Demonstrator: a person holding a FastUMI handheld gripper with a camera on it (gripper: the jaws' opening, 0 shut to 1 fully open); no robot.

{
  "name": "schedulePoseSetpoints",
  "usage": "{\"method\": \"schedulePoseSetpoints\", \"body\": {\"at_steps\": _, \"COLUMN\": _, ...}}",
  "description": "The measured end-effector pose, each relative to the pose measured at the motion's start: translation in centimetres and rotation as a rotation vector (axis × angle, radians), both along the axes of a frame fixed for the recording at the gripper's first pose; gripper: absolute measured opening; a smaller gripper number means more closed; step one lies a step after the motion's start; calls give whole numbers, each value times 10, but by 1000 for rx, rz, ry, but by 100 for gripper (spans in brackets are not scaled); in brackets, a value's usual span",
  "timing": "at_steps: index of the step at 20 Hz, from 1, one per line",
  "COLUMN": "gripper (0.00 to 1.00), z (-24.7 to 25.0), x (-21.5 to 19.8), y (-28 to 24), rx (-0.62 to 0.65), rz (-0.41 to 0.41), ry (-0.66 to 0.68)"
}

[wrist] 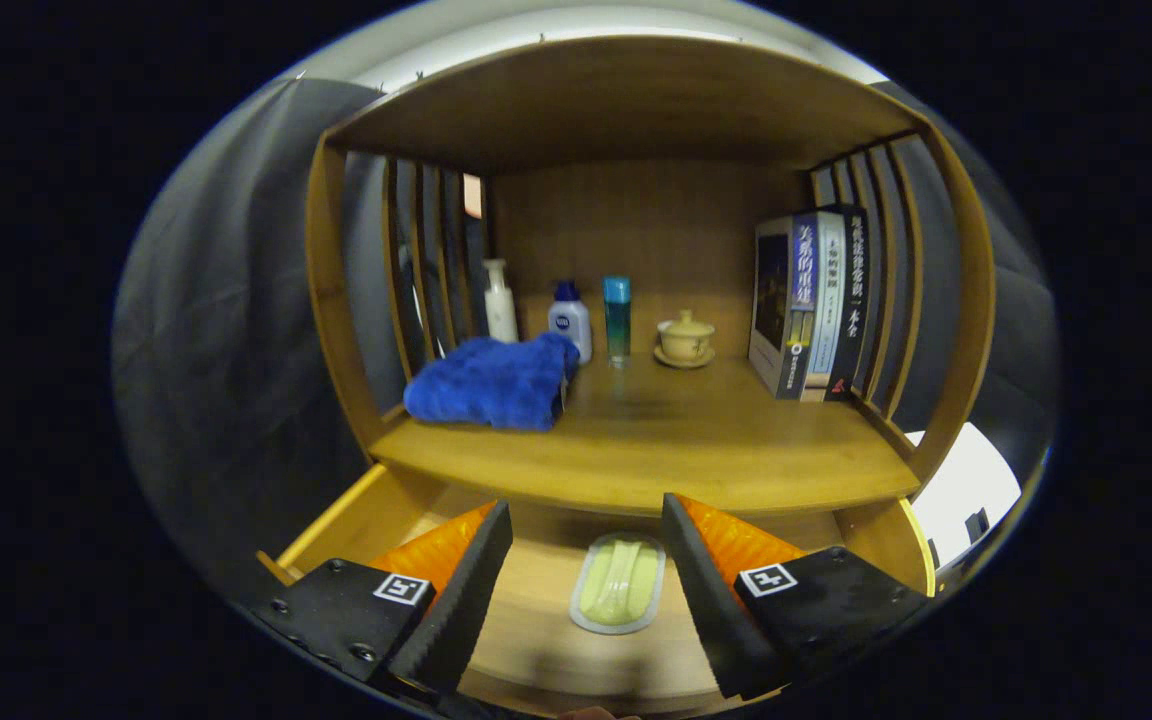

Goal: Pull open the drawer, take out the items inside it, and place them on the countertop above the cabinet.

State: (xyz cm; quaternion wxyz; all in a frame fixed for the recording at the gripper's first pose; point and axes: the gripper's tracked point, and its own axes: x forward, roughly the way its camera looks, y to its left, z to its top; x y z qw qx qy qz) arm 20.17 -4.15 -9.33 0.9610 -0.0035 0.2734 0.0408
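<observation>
Gripper [586, 520] sitting wide open over the pulled-out drawer [356, 520] at lower centre, holding nothing. Pale green packet [620, 595] lying flat on the drawer floor, in the gap between the fingers — not touched. Countertop [676, 440] mid-frame is carrying a blue towel [492, 382] left, three bottles [570, 318] and a lidded teacup [685, 338] at the back, books [811, 305] standing right.
</observation>
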Motion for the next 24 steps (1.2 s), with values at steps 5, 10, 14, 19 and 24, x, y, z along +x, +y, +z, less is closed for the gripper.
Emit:
{"method": "schedulePoseSetpoints", "body": {"at_steps": 5, "gripper": 95, "z": -82, "x": -11, "y": -3, "rx": -79, "rz": -8, "ry": 304}}
{"method": "schedulePoseSetpoints", "body": {"at_steps": 10, "gripper": 93, "z": -101, "x": -8, "y": 5, "rx": 37, "rz": -89, "ry": 463}}
{"method": "schedulePoseSetpoints", "body": {"at_steps": 14, "gripper": 91, "z": -107, "x": 2, "y": -4, "rx": 105, "rz": -160, "ry": 517}}
{"method": "schedulePoseSetpoints", "body": {"at_steps": 19, "gripper": 84, "z": -116, "x": 2, "y": -7, "rx": 134, "rz": -189, "ry": 562}}
{"method": "schedulePoseSetpoints", "body": {"at_steps": 24, "gripper": 45, "z": -118, "x": 1, "y": -25, "rx": 57, "rz": -201, "ry": 526}}
